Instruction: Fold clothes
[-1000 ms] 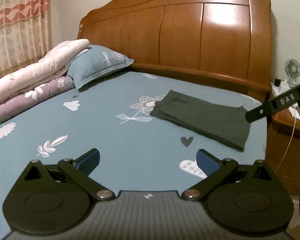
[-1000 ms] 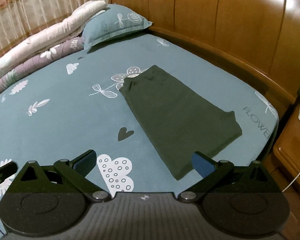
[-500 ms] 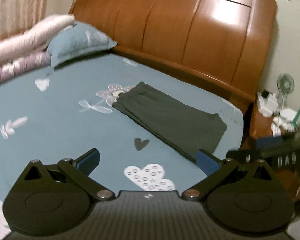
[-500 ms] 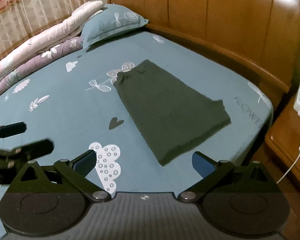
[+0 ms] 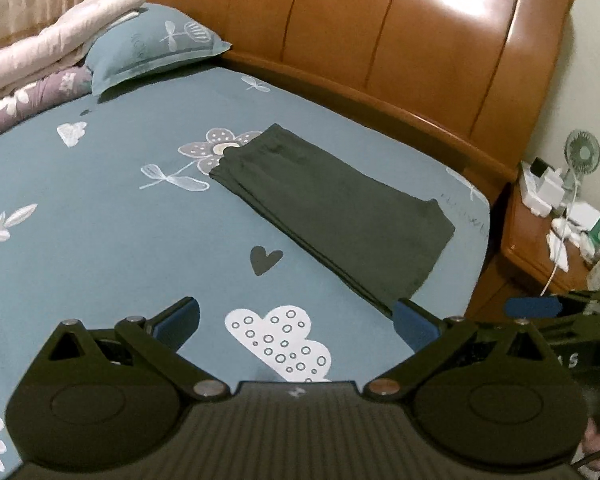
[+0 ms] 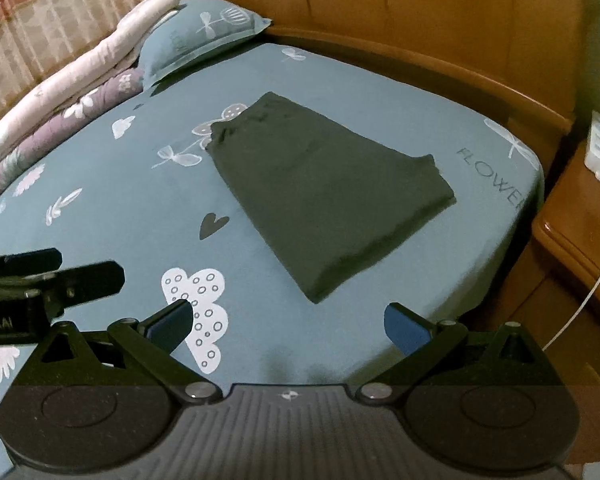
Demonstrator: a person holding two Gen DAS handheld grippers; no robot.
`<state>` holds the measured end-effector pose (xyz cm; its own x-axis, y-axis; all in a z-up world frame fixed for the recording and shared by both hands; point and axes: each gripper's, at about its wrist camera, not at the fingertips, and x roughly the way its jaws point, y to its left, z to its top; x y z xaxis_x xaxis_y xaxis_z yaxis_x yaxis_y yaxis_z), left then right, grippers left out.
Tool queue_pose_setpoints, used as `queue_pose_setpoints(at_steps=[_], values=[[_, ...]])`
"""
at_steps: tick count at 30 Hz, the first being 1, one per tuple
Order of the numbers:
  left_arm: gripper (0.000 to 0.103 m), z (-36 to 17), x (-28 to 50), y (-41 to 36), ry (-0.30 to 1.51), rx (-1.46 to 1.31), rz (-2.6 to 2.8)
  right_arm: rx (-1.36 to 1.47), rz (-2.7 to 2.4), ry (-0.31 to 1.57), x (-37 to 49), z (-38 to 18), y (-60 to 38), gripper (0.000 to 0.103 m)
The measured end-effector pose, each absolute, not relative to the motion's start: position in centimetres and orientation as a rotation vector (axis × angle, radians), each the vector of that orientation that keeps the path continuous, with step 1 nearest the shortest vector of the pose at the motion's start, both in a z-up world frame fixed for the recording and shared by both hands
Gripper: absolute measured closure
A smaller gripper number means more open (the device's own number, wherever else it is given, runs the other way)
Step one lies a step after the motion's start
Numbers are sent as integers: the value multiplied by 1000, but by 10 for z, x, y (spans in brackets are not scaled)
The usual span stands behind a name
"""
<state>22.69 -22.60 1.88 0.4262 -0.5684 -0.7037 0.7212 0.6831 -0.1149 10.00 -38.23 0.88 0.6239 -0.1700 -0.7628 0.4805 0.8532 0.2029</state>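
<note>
A dark green garment (image 5: 336, 208) (image 6: 324, 196) lies folded flat in a long rectangle on the blue patterned bedsheet (image 5: 112, 216) (image 6: 132, 208), near the bed's right edge. My left gripper (image 5: 296, 322) hovers open above the sheet, short of the garment's near corner, holding nothing. My right gripper (image 6: 288, 322) is open too, empty, just short of the garment's near end. The right gripper's blue fingertips (image 5: 534, 307) show at the right in the left wrist view. In the right wrist view the left gripper's fingers (image 6: 88, 278) show at the left.
A wooden headboard (image 5: 400, 48) stands behind the bed. A blue pillow (image 5: 156, 44) and rolled quilts (image 5: 32, 76) lie at the far left. A wooden nightstand (image 5: 548, 236) with a small fan (image 5: 582, 156), chargers and a white cable (image 6: 580, 304) stands right of the bed.
Both grippers have drawn back and swung right, toward the bed's near right edge. The folded garment has not moved. Both stay open.
</note>
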Motion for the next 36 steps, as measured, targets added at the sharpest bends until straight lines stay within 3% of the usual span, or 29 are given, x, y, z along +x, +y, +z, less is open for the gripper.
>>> queue_pose_setpoints(at_steps=[36], values=[[1, 12, 237, -240, 843, 236, -865, 398, -409, 836, 114, 1, -392, 0]])
